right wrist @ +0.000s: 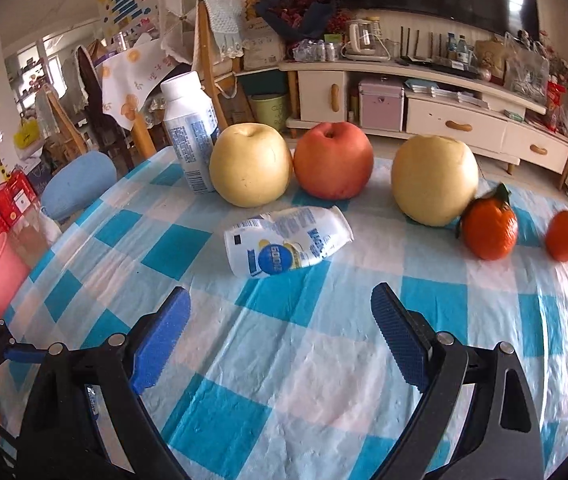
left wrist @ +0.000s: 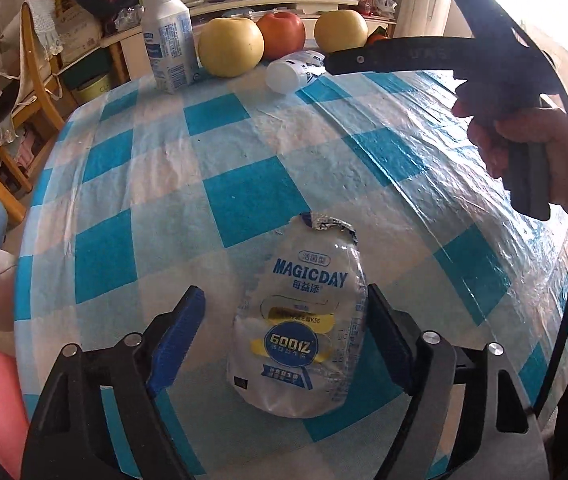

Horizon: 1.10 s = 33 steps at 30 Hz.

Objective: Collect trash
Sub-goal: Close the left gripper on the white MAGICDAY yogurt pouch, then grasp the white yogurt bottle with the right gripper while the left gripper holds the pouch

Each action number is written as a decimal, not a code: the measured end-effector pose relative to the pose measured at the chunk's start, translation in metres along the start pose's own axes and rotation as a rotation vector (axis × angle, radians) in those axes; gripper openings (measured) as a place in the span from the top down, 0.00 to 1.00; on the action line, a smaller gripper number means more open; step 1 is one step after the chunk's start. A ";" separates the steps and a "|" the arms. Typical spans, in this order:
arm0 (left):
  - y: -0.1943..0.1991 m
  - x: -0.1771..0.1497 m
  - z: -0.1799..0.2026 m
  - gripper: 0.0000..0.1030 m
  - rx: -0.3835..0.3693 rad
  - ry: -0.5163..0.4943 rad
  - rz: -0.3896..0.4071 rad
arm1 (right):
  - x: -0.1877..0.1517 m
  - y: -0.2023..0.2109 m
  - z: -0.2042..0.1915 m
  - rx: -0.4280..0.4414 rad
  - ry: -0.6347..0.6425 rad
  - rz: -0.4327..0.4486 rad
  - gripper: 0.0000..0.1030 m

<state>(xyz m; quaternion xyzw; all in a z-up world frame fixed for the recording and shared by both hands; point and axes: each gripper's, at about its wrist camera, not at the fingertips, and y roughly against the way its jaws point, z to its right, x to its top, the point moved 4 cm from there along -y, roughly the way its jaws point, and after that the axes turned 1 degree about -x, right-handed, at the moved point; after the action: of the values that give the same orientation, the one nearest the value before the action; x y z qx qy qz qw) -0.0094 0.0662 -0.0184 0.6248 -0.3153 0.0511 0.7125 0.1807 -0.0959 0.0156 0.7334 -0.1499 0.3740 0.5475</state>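
The crushed yoghurt bottle [left wrist: 297, 316] is straddled by the left claw [left wrist: 284, 320], pads apart, not yet pressing; light, soft, slippery plastic, best pinched mid-body; the right claw [right wrist: 280, 336] stands apart, empty.

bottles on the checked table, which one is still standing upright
The tall white plastic bottle with blue print, beside the yellow apple. The two small crushed white bottles lie on their sides.

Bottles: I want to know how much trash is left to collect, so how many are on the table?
3. One crushed bottle lies between the left gripper fingers. A second bottle lies before the fruit. A third bottle stands upright beside a yellow apple. Others may be hidden.
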 end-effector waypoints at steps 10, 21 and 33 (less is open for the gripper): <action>-0.001 0.008 -0.011 0.42 0.006 0.083 0.027 | 0.028 -0.047 -0.008 -0.037 0.157 -0.051 0.09; -0.002 0.010 -0.014 0.42 0.009 0.116 0.037 | 0.029 -0.071 -0.009 0.000 0.149 -0.109 0.08; 0.005 0.010 -0.026 0.42 0.020 0.176 0.063 | 0.026 -0.068 -0.011 -0.003 0.144 -0.107 0.39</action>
<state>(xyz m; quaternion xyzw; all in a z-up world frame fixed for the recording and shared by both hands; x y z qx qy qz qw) 0.0064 0.0875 -0.0097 0.6148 -0.2702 0.1314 0.7292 0.2366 -0.0566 -0.0113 0.7107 -0.0711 0.3959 0.5772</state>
